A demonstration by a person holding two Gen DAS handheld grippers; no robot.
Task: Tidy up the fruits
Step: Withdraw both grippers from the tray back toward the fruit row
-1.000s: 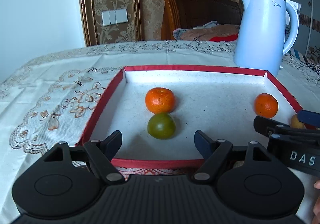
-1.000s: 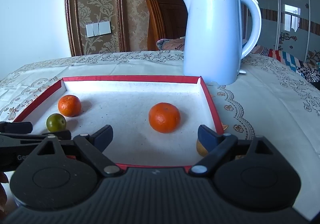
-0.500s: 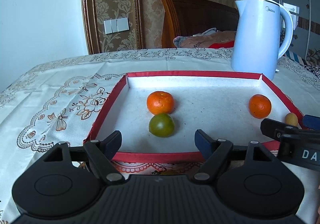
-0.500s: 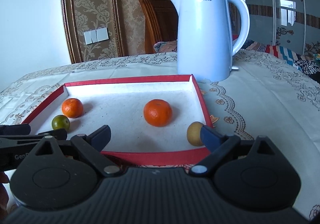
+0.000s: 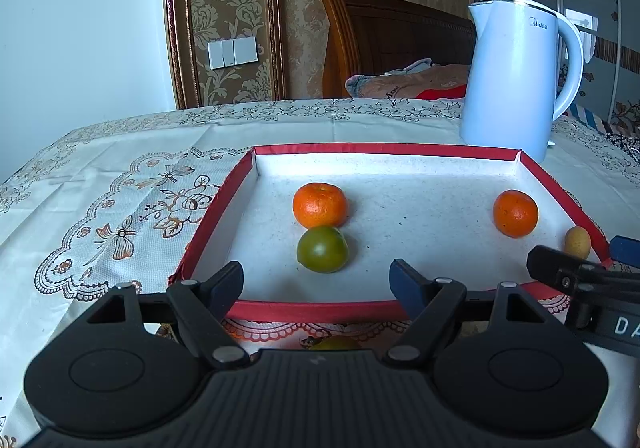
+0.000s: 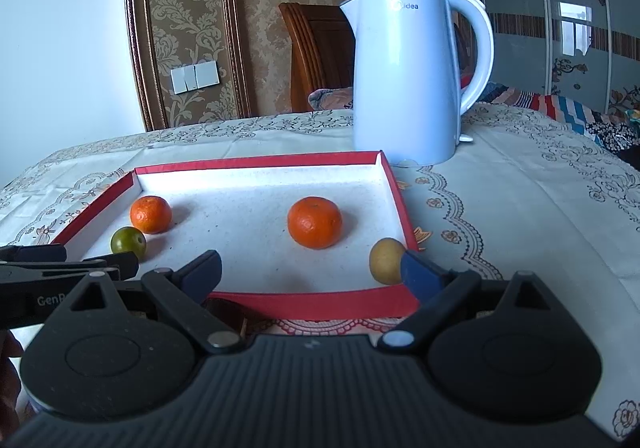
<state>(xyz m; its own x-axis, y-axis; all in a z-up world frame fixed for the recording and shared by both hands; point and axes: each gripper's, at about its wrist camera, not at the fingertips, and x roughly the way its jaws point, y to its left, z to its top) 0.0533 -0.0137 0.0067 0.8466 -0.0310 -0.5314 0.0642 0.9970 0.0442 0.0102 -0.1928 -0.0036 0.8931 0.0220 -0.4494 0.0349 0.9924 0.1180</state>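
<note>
A red-rimmed white tray (image 5: 304, 310) (image 6: 320, 304) lies on the tablecloth. It holds an orange mandarin (image 5: 319, 205) (image 6: 151, 214) with a green mandarin (image 5: 322, 249) (image 6: 128, 241) touching its near side, a second orange mandarin (image 5: 515, 213) (image 6: 315, 222), and a small yellow fruit (image 5: 577, 242) (image 6: 386, 261) in the near right corner. My left gripper (image 5: 316, 280) is open and empty at the tray's near edge. My right gripper (image 6: 312, 268) is open and empty at the near right; its right finger hides part of the yellow fruit. Another greenish fruit (image 5: 335, 344) peeks out below the tray's front rim.
A pale blue electric kettle (image 5: 520, 76) (image 6: 408, 76) stands just behind the tray's far right corner. The embroidered tablecloth (image 5: 100, 208) (image 6: 520, 216) extends left and right of the tray. A wooden chair and bedding are beyond the table.
Both grippers have pulled back and risen from the tray, so the whole tray and the yellow fruit now show. The fruits have not moved. Both stay open.
</note>
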